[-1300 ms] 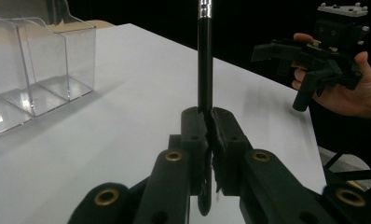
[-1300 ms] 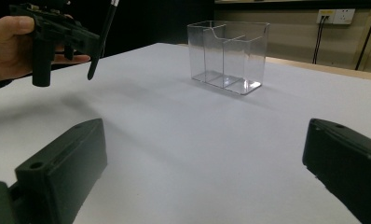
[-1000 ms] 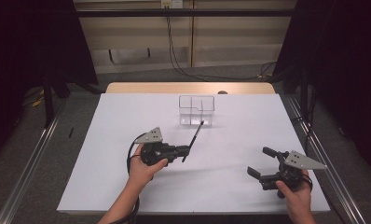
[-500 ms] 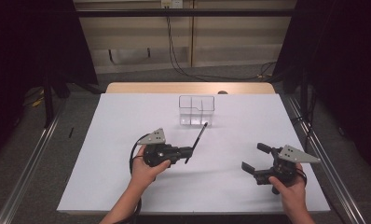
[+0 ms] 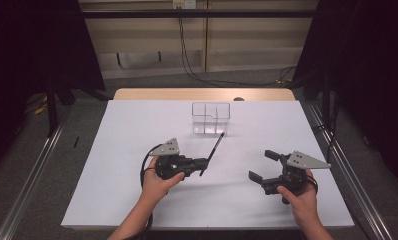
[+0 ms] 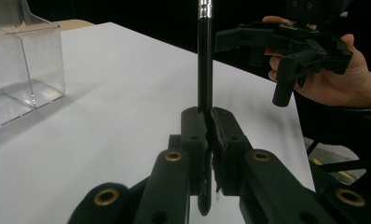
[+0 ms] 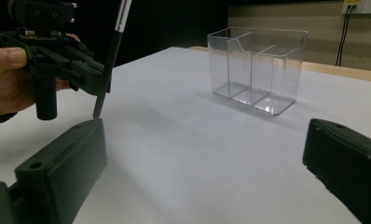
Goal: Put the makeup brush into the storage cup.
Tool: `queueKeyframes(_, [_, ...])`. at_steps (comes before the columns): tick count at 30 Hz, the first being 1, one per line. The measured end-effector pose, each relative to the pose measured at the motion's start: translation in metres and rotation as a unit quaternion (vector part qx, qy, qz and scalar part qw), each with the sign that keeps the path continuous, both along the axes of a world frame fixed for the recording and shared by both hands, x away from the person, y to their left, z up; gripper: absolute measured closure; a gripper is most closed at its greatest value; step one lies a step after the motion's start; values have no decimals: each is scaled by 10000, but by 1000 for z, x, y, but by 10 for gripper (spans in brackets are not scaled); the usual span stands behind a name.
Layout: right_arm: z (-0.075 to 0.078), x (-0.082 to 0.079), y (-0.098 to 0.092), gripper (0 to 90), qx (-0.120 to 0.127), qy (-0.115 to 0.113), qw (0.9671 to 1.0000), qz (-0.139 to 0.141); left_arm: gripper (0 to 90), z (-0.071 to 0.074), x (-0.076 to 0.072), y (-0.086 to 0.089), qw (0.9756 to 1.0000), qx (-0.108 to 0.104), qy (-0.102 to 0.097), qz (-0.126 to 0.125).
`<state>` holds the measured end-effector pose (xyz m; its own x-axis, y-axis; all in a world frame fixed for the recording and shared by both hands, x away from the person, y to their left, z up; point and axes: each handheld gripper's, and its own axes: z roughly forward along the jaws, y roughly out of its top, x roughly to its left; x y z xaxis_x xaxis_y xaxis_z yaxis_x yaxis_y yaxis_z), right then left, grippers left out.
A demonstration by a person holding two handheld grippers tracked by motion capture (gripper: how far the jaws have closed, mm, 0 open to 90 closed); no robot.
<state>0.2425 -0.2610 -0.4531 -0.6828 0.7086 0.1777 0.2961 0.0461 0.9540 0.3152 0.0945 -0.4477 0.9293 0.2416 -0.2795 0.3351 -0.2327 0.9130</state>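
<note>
A black pen [image 5: 213, 152] [image 6: 204, 60] [image 7: 113, 49] is clamped in my left gripper [image 5: 203, 163] [image 6: 210, 126], which is shut on its lower end; the pen slants up toward a clear plastic organizer [image 5: 211, 118] [image 6: 20, 70] [image 7: 257, 70] with compartments at the table's far middle. My right gripper [image 5: 265, 165] is at the near right, above the white sheet, its jaws wide open with nothing between them. In the right gripper view the left gripper [image 7: 97, 74] and its pen stand at the left.
The white sheet [image 5: 127, 140] covers most of the wooden table [image 5: 152, 94]. Metal rails [image 5: 32, 175] run along both sides of the table. Cables [image 5: 187, 55] hang at the back wall.
My right gripper has moved left, toward the middle of the table, and slightly away from the near edge. The left gripper and the pen have stayed in place.
</note>
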Motion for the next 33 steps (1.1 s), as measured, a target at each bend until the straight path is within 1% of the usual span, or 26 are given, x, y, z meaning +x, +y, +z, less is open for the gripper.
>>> queueKeyframes(3, [0,2,3,0,29,4,10000,14,841,1,0,0,10000,-36,11,-17])
queueKeyframes(4, [1,3,6,0,79,18,10000,38,841,1,-1,0,10000,-30,1,-31])
queueKeyframes(6, [1,3,8,0,77,14,10000,54,841,0,-1,-2,10000,-57,0,-23])
queueKeyframes(7, [1,4,10,0,77,3,9999,70,841,0,-1,-2,10000,-35,-9,-30])
queueKeyframes(9, [2,5,13,0,81,5,9999,105,841,-1,-1,-3,10000,-41,20,-45])
queueKeyframes(10, [2,6,17,0,99,43,9998,153,841,-1,-1,-3,10000,-28,15,-61])
queueKeyframes(13, [2,8,20,0,116,60,9998,164,841,-1,-1,-3,10000,-36,22,-55])
queueKeyframes(15, [2,9,23,0,119,86,9997,189,841,-1,0,-3,10000,-1,20,-83])
queueKeyframes(23, [2,14,33,0,206,185,9993,249,841,-1,-1,-3,10000,-29,15,-73])
queueKeyframes(27, [6,17,40,0,262,184,9991,295,841,-1,-1,-2,10000,-46,24,-66])
queueKeyframes(31, [8,19,44,0,315,190,9987,344,841,-2,-1,-3,9999,-23,32,-117])
queueKeyframes(33, [9,20,47,0,337,236,9985,366,841,-2,-1,-3,9999,-12,35,-115])
